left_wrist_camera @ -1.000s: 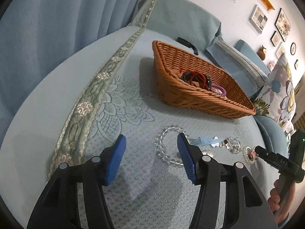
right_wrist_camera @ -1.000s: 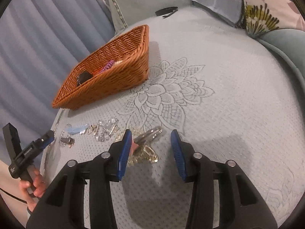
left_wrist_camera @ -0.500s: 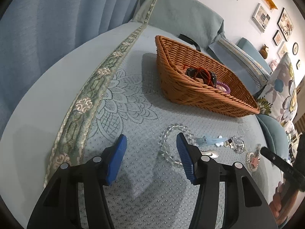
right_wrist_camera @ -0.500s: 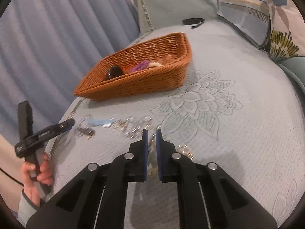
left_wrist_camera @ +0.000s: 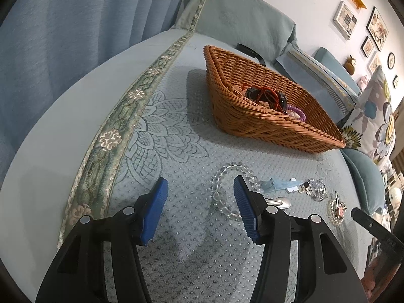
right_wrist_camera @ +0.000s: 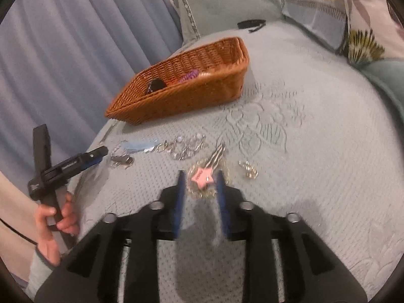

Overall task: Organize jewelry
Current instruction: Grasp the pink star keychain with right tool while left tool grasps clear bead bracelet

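A brown wicker basket [left_wrist_camera: 272,123] [right_wrist_camera: 186,96] on the bed holds sunglasses with a red cord [left_wrist_camera: 265,96] and a purple hair tie [left_wrist_camera: 296,108]. My left gripper [left_wrist_camera: 199,202] is open and empty above the bedspread; a clear bead bracelet [left_wrist_camera: 227,184] lies by its right finger. A row of jewelry lies on the bed: a light blue clip [left_wrist_camera: 280,184] [right_wrist_camera: 141,145], crystal pieces [left_wrist_camera: 317,189] [right_wrist_camera: 186,146], a pink star hair clip [right_wrist_camera: 202,175] [left_wrist_camera: 338,207]. My right gripper [right_wrist_camera: 199,179] is open, jaws either side of the star clip. A gold piece [right_wrist_camera: 248,170] lies to its right.
Blue curtains [left_wrist_camera: 63,25] hang along the left. Pillows [left_wrist_camera: 378,116] and a folded blanket [left_wrist_camera: 240,20] lie at the head of the bed. A black strap [right_wrist_camera: 251,24] lies behind the basket. The bed edge with an embroidered border [left_wrist_camera: 113,131] runs on the left.
My right gripper was shut half a second ago and has opened; the pink star clip now lies between its jaws. The left gripper stayed open and shifted only slightly.
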The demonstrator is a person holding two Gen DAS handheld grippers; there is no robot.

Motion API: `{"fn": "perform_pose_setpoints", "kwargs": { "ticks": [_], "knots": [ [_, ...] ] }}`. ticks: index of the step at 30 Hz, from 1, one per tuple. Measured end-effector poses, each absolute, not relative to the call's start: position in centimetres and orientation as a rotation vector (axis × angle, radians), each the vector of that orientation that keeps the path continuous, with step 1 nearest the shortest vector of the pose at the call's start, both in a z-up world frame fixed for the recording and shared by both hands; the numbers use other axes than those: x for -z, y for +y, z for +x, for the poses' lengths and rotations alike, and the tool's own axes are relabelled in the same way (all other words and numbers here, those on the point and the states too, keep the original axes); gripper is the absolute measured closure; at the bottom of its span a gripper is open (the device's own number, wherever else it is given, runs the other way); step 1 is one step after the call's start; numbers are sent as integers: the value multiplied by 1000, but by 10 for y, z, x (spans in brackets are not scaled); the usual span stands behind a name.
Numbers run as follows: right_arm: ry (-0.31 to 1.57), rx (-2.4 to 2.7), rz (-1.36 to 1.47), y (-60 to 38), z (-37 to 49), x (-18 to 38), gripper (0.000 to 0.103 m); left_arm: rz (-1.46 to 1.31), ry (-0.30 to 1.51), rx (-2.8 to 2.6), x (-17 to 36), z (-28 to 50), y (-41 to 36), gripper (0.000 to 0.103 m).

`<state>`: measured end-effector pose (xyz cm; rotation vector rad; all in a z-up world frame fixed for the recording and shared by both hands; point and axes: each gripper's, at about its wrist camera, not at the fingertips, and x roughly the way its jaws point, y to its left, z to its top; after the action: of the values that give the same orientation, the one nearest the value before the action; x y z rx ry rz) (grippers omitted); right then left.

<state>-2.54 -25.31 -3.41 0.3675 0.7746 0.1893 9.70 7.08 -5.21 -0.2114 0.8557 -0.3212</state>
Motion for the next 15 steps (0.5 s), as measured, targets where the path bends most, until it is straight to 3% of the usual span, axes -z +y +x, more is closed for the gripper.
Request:
{"fn": "perform_pose_setpoints", "kwargs": {
  "ticks": [15],
  "knots": [
    [837, 3, 173, -214, -4, 47, 76, -85, 871, 326, 54, 105, 55, 51]
  ]
}}
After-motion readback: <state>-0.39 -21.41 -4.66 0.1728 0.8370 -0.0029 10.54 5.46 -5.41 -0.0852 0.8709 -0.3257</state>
